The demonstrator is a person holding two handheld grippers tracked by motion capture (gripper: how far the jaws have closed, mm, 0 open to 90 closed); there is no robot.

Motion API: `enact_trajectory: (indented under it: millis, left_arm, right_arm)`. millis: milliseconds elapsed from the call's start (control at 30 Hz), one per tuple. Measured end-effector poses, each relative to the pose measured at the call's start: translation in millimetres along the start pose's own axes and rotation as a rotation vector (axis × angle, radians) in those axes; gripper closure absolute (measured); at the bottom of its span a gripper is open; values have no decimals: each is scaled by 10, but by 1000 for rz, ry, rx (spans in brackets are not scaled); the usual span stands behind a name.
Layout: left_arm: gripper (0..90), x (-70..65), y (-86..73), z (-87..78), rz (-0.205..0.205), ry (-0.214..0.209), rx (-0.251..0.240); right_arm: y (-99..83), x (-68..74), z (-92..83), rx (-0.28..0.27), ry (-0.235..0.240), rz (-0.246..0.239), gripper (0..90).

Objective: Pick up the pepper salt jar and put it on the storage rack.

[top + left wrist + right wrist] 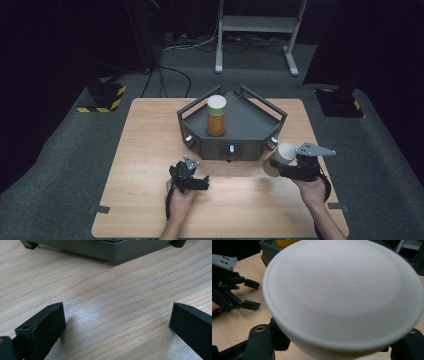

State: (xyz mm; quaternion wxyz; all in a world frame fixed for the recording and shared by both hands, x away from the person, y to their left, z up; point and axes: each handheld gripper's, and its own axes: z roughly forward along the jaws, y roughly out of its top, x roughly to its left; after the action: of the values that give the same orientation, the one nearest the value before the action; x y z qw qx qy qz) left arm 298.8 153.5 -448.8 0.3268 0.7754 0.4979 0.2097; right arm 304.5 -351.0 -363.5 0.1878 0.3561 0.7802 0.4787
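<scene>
My right gripper (278, 166) is shut on a jar with a white lid (285, 152), held off the table at the right front corner of the grey tray (260, 127). In the right gripper view the lid (342, 290) faces the camera, with black fingers (259, 340) on either side. An orange jar with a white lid (216, 117) stands upright in the tray. My left gripper (201, 182) rests low over the wood in front of the tray, open, with nothing between its jaws (117, 320).
The tray's grey base (112, 250) lies just ahead of the left gripper. The wooden table (150, 150) stands on grey carpet. A white metal stand (257, 25) and cables sit behind it. My left gripper (229, 290) shows at the left of the right gripper view.
</scene>
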Motion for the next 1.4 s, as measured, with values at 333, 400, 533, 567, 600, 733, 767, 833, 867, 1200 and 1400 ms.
enact_trajectory:
  millis: [333,400,533,567,600,733,767,833,867,1200,1400]
  left_arm:
    - [7,0,-1,0,0,0,0]
    - [7,1,0,0,1,0,0]
    - [8,1,0,0,1,0,0]
    - [8,1,-1,0,0,0,0]
    - [8,0,0,0,0,0,0]
    - [8,0,-1,0,0,0,-1]
    - [8,1,-1,0,0,0,-1]
    - [8,1,-1,0,0,0,0]
    - [8,1,-2,0,0,0,-1]
    - [15,-2,-7,-5,3,1,-3]
    - [16,-4,-8,-5,0,1,-3]
  right_arm:
    - [261,-15,-41,-29,20,-15,336]
    - [304,-18,-44,-31,24,-17,337]
    - [464,-41,-51,-44,43,-12,337]
    - [494,-44,-50,-49,47,-10,338]
    - [527,-45,-49,-51,49,-11,338]
    - [678,-37,-29,-52,50,-19,338]
    - [716,-33,-20,-51,50,-23,338]
    - [755,-29,-8,-50,49,-27,338]
    - [805,-23,9,-46,47,-28,339]
    - [1124,11,243,-18,24,-24,341]
    - [1230,52,374,1,1,-29,341]
